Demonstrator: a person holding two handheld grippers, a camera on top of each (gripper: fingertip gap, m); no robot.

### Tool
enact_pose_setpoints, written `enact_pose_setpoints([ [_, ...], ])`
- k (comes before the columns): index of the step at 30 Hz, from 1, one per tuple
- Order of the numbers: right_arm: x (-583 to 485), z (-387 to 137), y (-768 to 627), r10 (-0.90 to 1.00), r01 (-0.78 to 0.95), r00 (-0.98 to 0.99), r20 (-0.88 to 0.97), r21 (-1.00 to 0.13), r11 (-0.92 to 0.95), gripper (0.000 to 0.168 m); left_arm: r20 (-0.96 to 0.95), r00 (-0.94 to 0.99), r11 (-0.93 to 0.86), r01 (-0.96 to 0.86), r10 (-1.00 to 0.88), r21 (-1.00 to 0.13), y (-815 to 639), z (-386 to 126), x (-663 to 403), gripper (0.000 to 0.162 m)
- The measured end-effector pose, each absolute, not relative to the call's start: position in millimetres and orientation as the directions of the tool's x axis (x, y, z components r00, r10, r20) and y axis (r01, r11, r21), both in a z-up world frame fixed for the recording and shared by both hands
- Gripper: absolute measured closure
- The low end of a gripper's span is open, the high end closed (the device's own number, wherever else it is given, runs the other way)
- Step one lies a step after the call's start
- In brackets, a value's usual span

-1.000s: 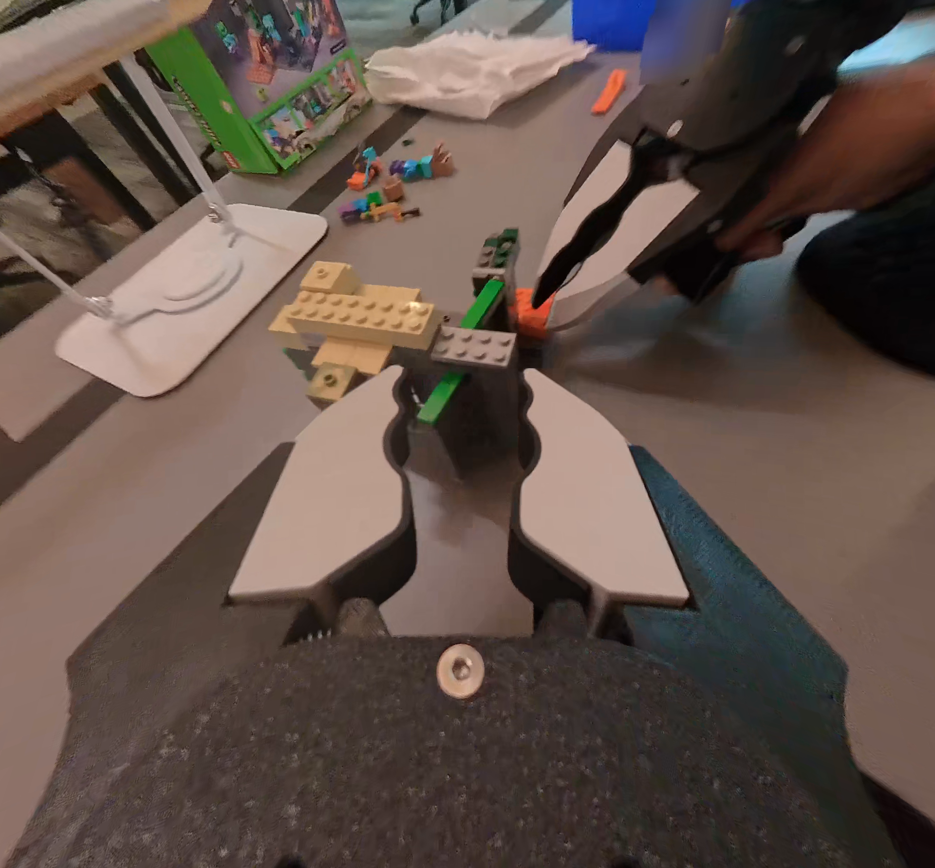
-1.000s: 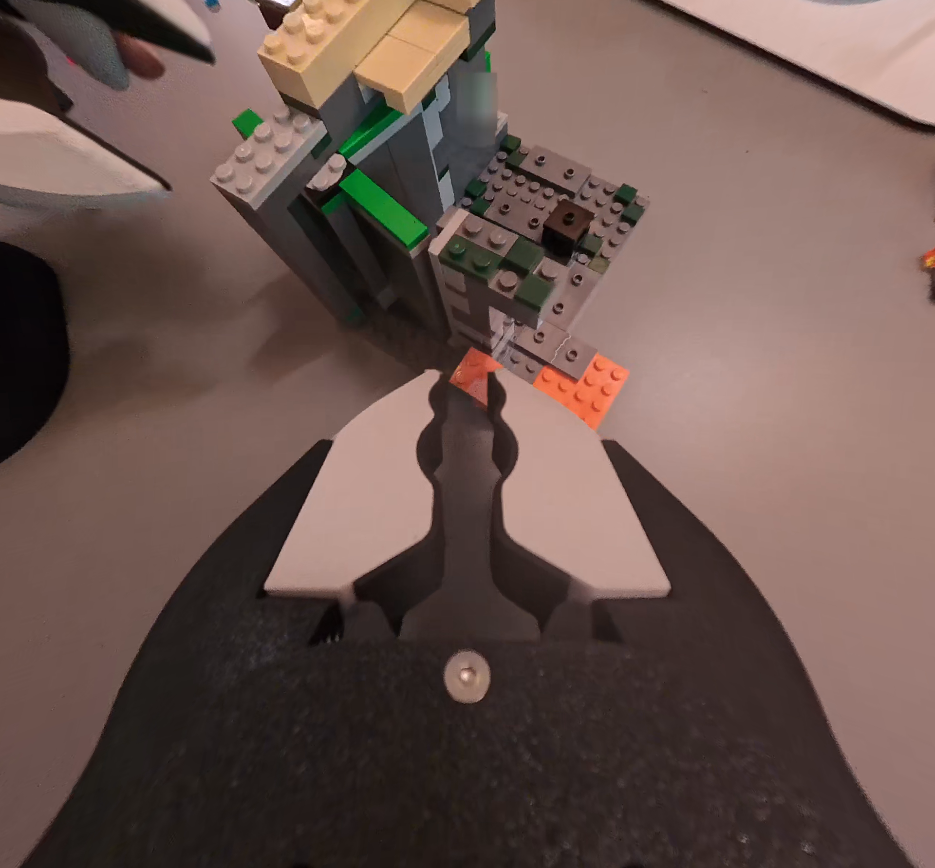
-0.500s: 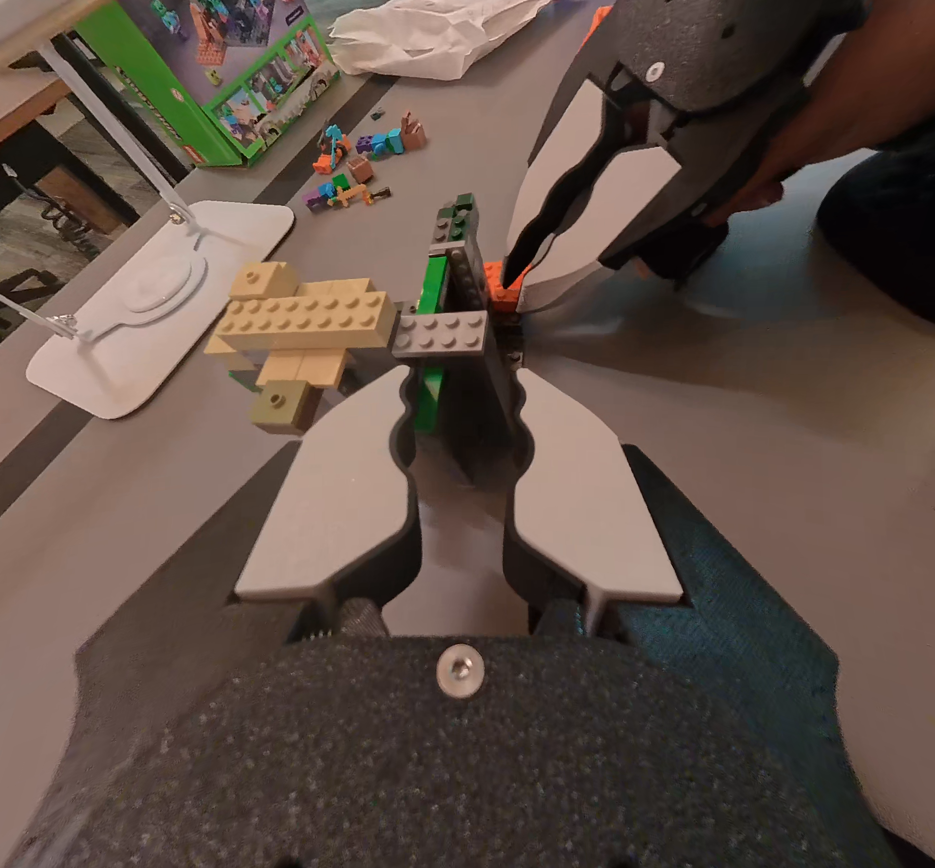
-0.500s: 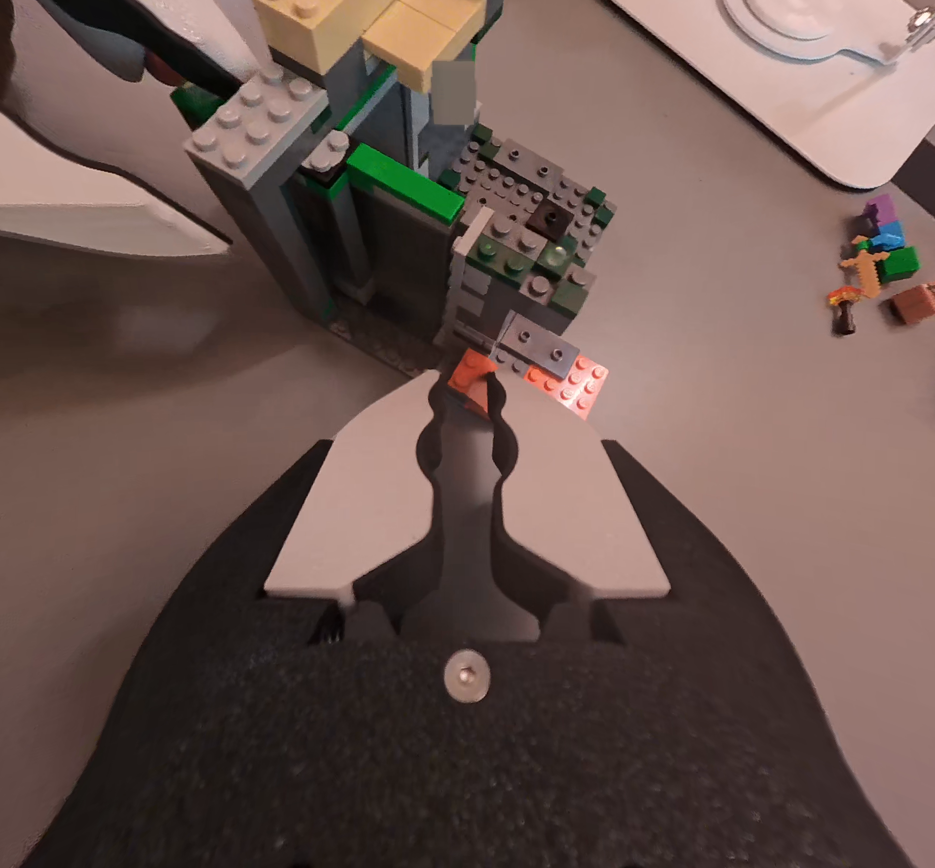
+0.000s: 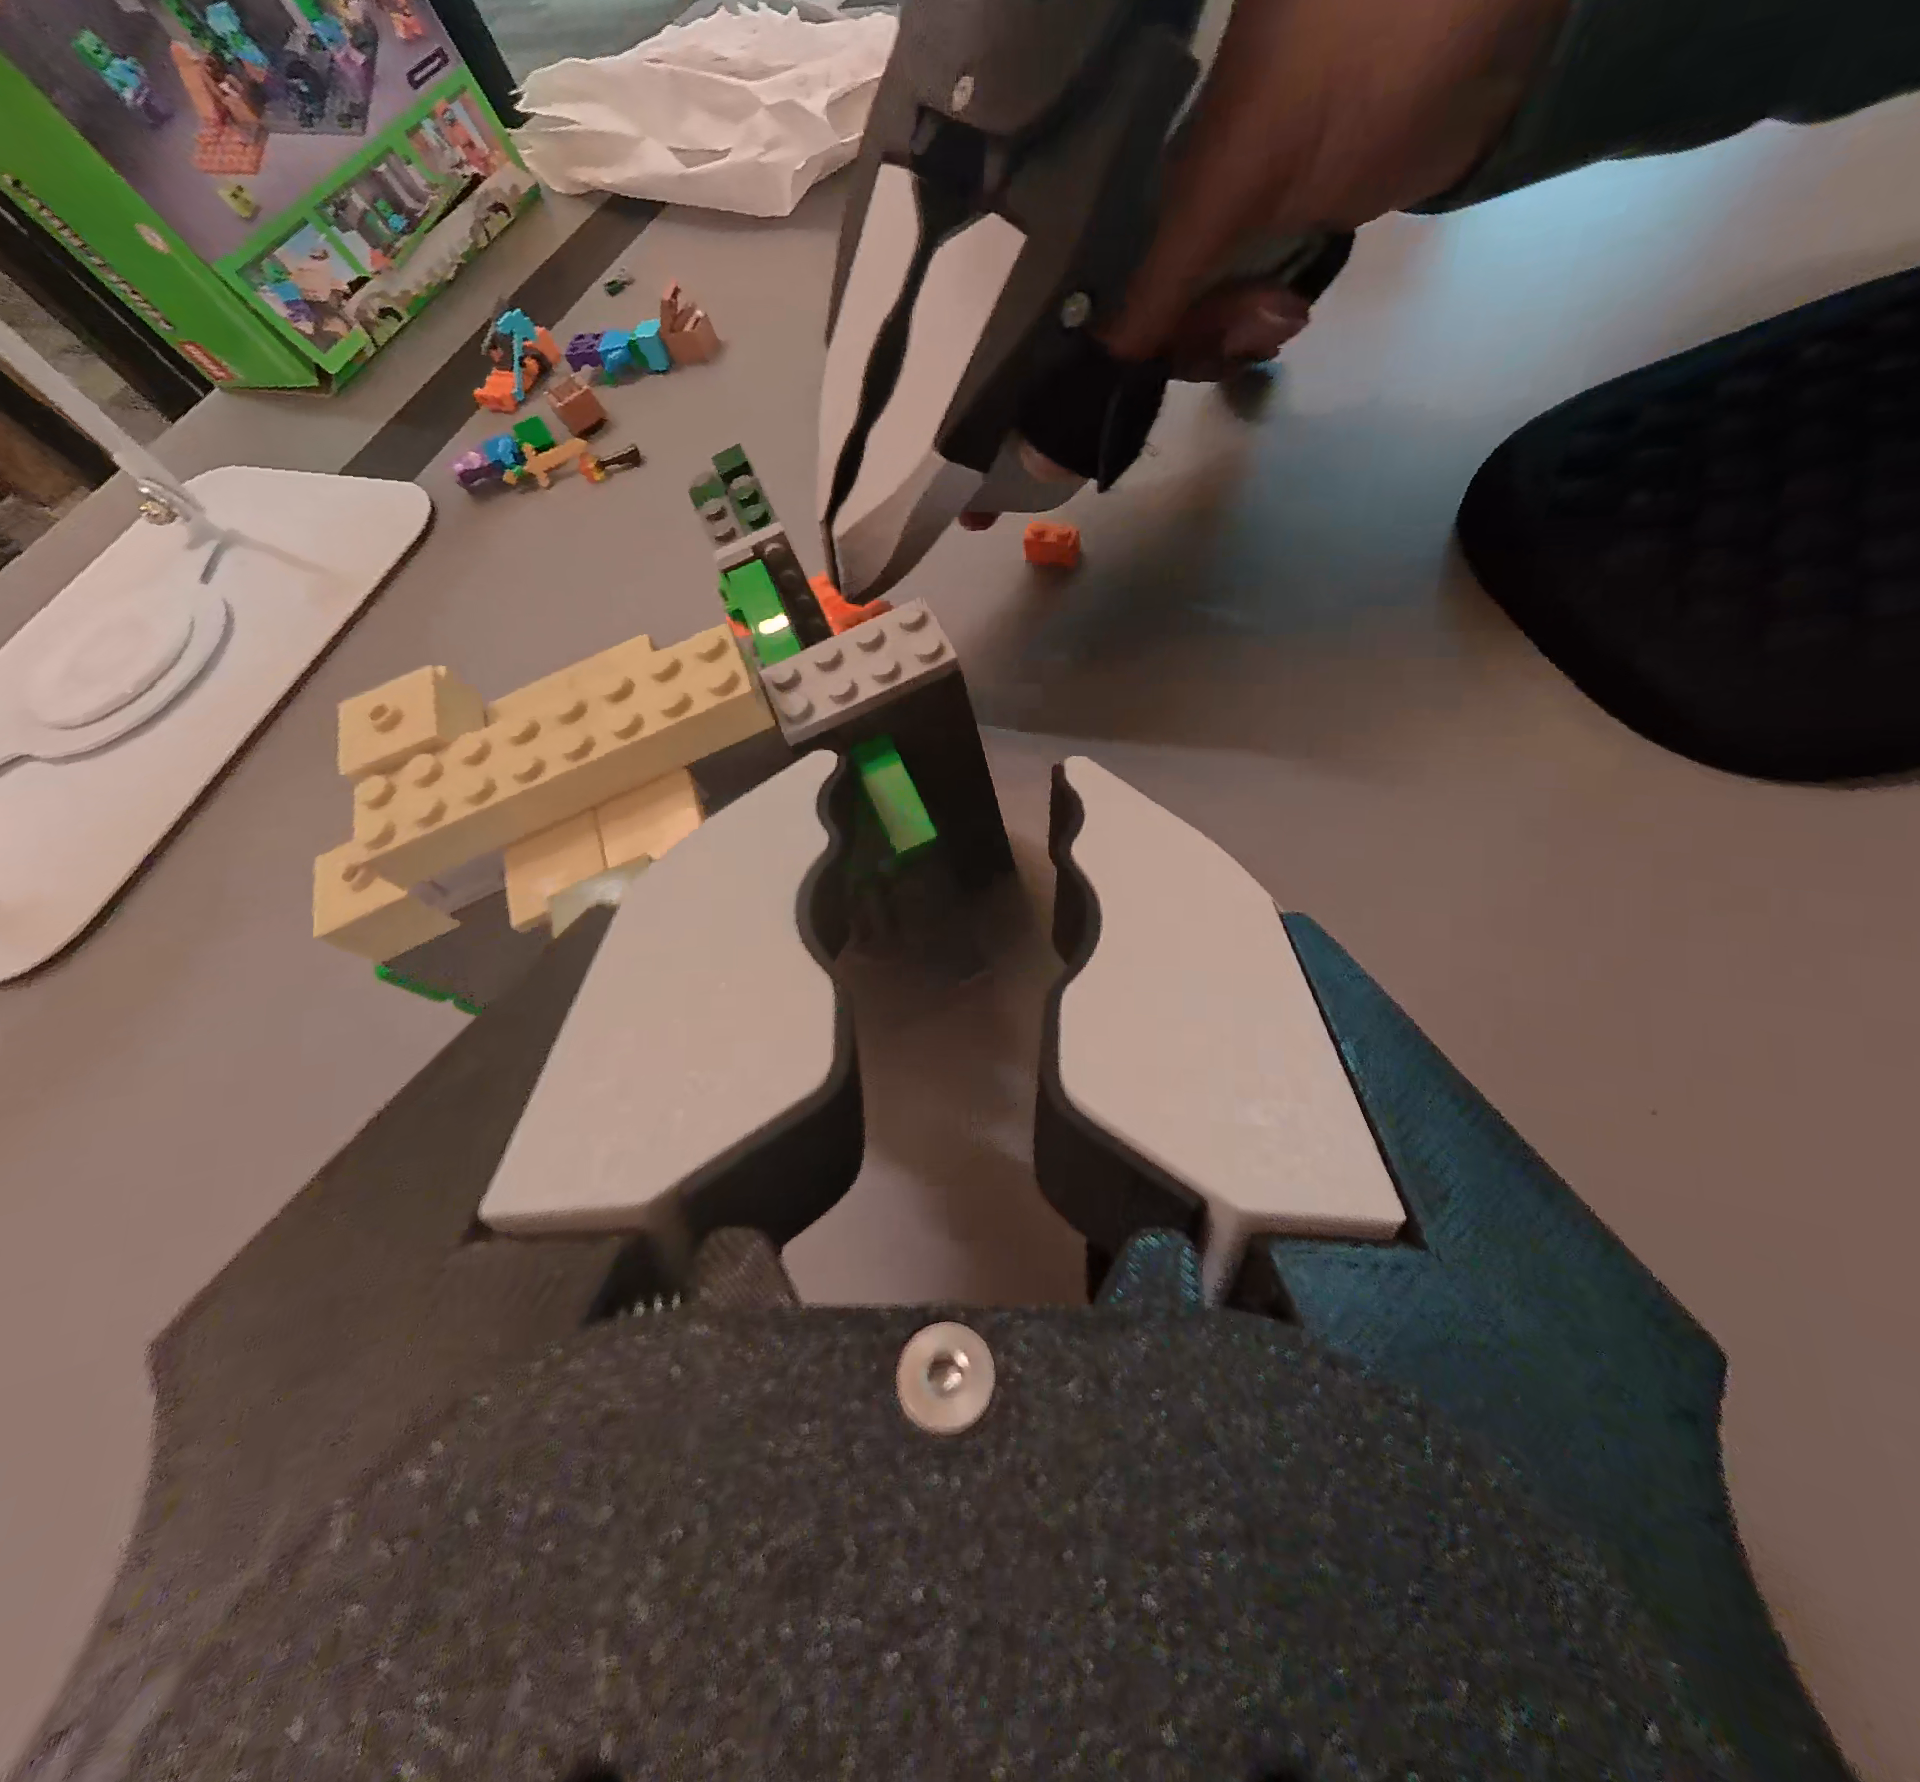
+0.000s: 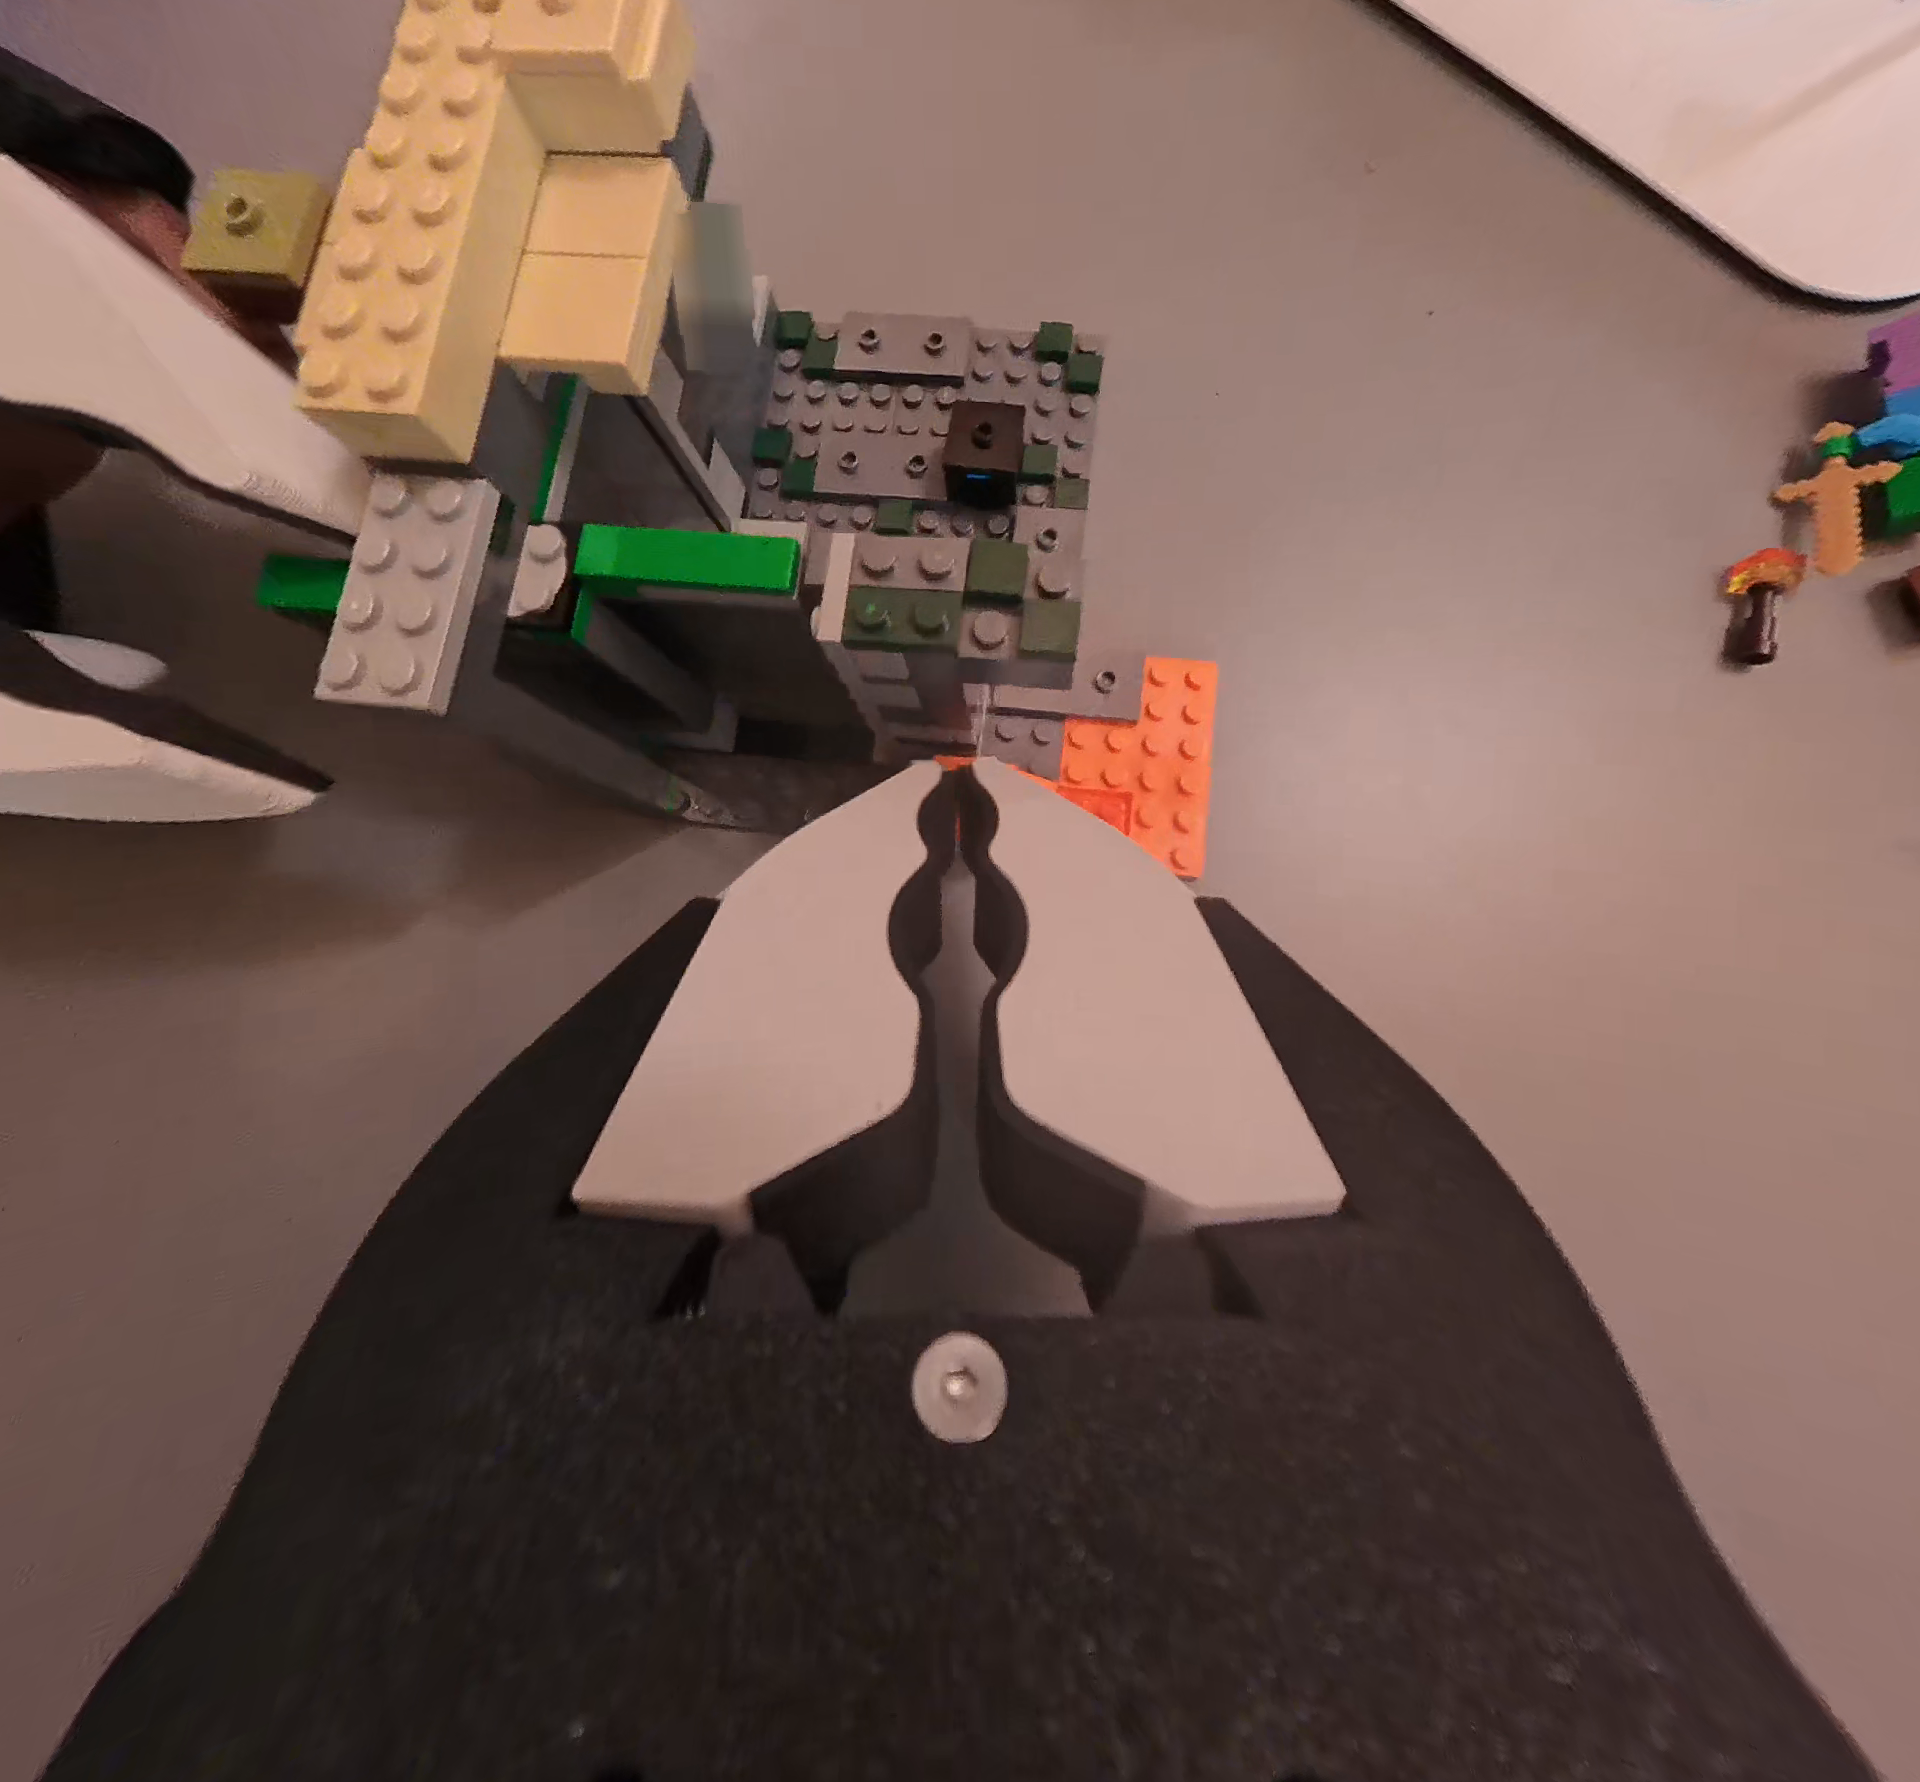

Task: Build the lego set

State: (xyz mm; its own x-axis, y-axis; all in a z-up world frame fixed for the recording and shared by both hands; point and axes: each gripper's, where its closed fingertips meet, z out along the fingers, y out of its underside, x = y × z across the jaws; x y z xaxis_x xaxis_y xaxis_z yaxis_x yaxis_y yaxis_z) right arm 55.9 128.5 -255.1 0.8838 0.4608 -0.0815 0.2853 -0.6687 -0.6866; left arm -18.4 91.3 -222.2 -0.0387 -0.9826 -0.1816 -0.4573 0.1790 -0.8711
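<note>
Now, from my left wrist, my left tongs (image 5: 940, 802) stand wide around the lego build's (image 5: 878, 693) grey column on the desk (image 5: 1351, 693). From the right, my right tongs (image 6: 958, 768) sit nearly closed, tips at its orange plate (image 6: 1153, 756) dead ahead.

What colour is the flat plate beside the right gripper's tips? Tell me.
Orange; the right wrist view shows it best, next to the right gripper.
</note>
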Motion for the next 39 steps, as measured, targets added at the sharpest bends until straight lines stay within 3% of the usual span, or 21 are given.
enact_pose_setpoints([
  [13, 57.8, -262.2, 131.0, 0.507, 0.396, 0.862, -0.016, -0.603, -0.692, 0.168, -0.174, -0.058, 0.182, -0.436, -0.983, -0.881, 87.8, -221.9, -14.8, 0.126],
  [22, 57.2, -262.6, 133.4, 0.499, 0.359, 0.856, -0.134, -0.541, -0.761, 0.168, -0.179, -0.059, 0.187, -0.434, -0.982, -0.881, 88.6, -221.9, -14.9, 0.126],
  [30, 55.8, -264.0, 135.7, 0.553, 0.458, 0.825, -0.116, -0.436, -0.775, 0.168, -0.186, -0.055, 0.191, -0.437, -0.981, -0.879, 89.9, -222.1, -14.8, 0.127],
  [39, 55.8, -264.6, 135.7, 0.557, 0.450, 0.818, -0.139, -0.448, -0.772, 0.168, -0.186, -0.056, 0.192, -0.436, -0.981, -0.879, 90.0, -222.2, -15.1, 0.126],
])
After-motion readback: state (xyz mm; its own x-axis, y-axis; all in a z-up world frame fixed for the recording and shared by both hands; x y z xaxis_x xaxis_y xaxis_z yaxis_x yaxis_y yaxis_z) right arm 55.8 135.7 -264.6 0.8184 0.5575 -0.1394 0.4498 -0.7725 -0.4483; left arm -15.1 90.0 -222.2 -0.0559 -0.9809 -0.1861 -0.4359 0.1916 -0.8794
